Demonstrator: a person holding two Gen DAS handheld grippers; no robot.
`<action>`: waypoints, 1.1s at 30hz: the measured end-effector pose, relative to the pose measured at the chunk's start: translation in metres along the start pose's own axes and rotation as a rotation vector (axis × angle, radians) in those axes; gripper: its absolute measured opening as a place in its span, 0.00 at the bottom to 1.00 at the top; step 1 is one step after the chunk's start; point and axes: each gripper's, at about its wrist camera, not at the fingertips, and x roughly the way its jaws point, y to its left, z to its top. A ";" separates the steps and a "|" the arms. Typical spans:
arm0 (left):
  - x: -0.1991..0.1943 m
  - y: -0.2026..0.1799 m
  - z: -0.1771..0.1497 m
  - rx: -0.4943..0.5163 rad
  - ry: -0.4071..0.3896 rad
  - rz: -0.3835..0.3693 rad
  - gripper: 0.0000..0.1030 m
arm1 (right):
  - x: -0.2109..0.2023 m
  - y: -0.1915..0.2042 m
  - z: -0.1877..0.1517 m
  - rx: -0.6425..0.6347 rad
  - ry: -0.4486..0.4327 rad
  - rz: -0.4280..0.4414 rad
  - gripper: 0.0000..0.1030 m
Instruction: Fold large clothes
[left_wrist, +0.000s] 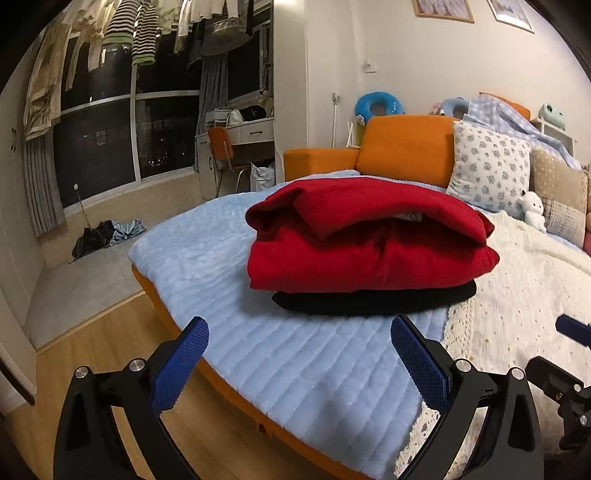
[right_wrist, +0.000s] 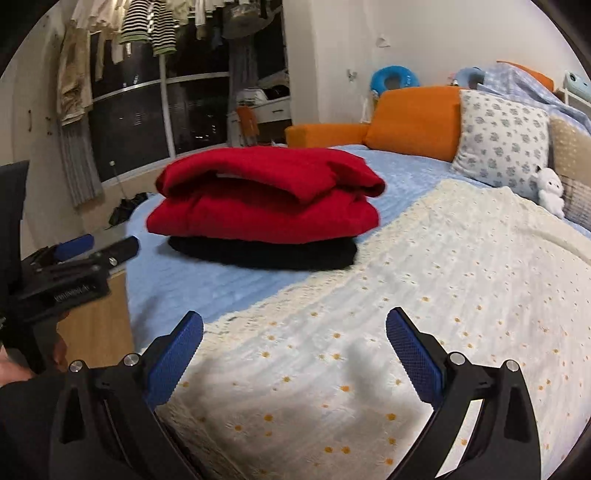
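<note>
A folded red garment (left_wrist: 365, 240) lies on top of a folded black garment (left_wrist: 373, 301) on the light blue bed cover (left_wrist: 229, 280). The same stack shows in the right wrist view, red (right_wrist: 266, 195) over black (right_wrist: 266, 254). My left gripper (left_wrist: 299, 332) is open and empty, held over the blue cover just short of the stack. It also shows at the left edge of the right wrist view (right_wrist: 99, 245). My right gripper (right_wrist: 295, 328) is open and empty over the cream flowered blanket (right_wrist: 424, 295), to the right of the stack.
An orange headboard cushion (left_wrist: 406, 151), a flowered pillow (left_wrist: 487, 170) and a small white plush toy (left_wrist: 533, 212) are at the bed's far end. Wooden floor (left_wrist: 92, 350) lies left of the bed. Clothes hang by the dark window (left_wrist: 122, 33).
</note>
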 end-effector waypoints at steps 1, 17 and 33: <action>0.000 -0.001 0.000 0.010 0.006 0.002 0.97 | 0.001 0.003 0.001 -0.014 0.005 -0.006 0.95; 0.006 -0.007 0.020 0.006 0.028 -0.059 0.97 | -0.008 0.021 0.026 -0.057 -0.015 -0.097 0.95; -0.002 -0.011 0.033 0.024 0.033 -0.053 0.97 | -0.014 0.022 0.037 -0.059 -0.002 -0.098 0.95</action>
